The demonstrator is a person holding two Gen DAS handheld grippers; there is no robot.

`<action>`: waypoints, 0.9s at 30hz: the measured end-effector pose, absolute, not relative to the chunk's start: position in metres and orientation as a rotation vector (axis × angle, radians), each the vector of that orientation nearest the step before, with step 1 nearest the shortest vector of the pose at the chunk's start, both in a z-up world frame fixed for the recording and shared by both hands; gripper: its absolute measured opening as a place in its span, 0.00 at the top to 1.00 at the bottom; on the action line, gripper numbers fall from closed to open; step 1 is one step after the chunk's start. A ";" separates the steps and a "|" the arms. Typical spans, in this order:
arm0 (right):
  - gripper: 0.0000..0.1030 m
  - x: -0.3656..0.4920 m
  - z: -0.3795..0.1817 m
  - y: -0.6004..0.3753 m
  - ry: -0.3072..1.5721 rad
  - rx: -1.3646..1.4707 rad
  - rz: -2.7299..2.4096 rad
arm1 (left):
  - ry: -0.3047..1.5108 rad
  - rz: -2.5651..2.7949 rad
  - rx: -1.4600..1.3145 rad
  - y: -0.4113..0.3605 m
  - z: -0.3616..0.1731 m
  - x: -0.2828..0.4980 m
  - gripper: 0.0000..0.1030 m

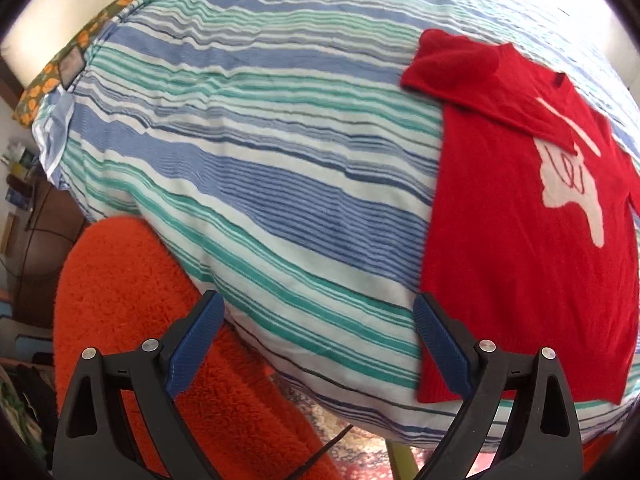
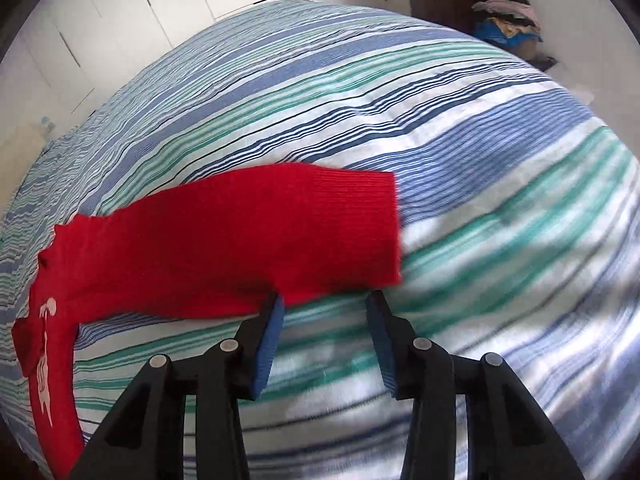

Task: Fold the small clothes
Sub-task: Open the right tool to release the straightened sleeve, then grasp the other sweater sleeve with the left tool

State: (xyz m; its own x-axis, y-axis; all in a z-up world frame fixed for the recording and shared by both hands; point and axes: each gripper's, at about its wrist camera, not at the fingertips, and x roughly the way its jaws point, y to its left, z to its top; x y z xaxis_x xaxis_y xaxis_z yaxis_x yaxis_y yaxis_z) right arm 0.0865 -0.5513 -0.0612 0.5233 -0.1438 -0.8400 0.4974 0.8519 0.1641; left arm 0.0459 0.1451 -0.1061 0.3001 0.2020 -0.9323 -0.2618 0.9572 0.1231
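Observation:
A small red sweater [image 1: 520, 240] with a white figure on its chest lies flat on the striped bedspread [image 1: 260, 140]. One sleeve is folded across the top of the chest. My left gripper [image 1: 316, 320] hovers open above the bed's near edge, left of the sweater's hem, with nothing between its blue pads. In the right wrist view the other sleeve [image 2: 240, 240] lies stretched out to the right, with the sweater's body [image 2: 52, 360] at the far left. My right gripper [image 2: 326, 312] stands open at the sleeve's near edge, by the cuff. Its left fingertip [image 2: 276, 304] meets the cloth and the pads grip nothing.
An orange fluffy fabric [image 1: 132, 300] hangs by the bed's near-left side above a patterned rug [image 1: 360, 452]. A flowered pillow [image 1: 80, 44] lies at the bed's far-left edge. A dark cabinet [image 2: 448, 0] piled with clothes stands beyond the bed, beside white wardrobe doors [image 2: 160, 4].

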 end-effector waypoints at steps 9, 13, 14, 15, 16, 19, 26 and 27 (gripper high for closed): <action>0.25 -0.014 -0.016 -0.440 0.785 0.359 -0.266 | 1.168 0.136 -0.015 0.138 -0.087 0.072 0.07; 0.21 -0.017 -0.018 -0.413 0.775 0.315 -0.211 | 1.071 0.064 0.002 0.136 -0.053 0.105 0.06; 0.21 -0.015 -0.023 -0.407 0.797 0.294 -0.208 | 1.056 0.002 0.021 0.126 -0.045 0.117 0.05; 0.21 -0.018 -0.026 -0.403 0.811 0.284 -0.204 | 1.058 -0.047 0.050 0.116 -0.044 0.127 0.03; 0.21 -0.015 -0.029 -0.402 0.817 0.284 -0.192 | 1.070 -0.097 0.104 0.099 -0.046 0.140 0.03; 0.21 -0.012 -0.034 -0.403 0.823 0.316 -0.171 | 1.075 -0.202 0.302 0.036 -0.062 0.167 0.04; 0.21 -0.019 -0.037 -0.418 0.805 0.418 -0.180 | 1.078 -0.303 0.627 -0.068 -0.130 0.224 0.17; 0.21 -0.021 -0.037 -0.423 0.800 0.441 -0.186 | 1.084 -0.293 0.630 -0.073 -0.135 0.234 0.18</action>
State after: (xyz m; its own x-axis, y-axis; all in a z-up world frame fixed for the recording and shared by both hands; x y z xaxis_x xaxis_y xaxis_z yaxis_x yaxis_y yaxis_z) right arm -0.0205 -0.4227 -0.0371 0.6864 0.0039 -0.7272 0.3238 0.8937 0.3104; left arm 0.2341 -0.0728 -0.1351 0.4522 0.0784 -0.8885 0.5154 0.7900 0.3321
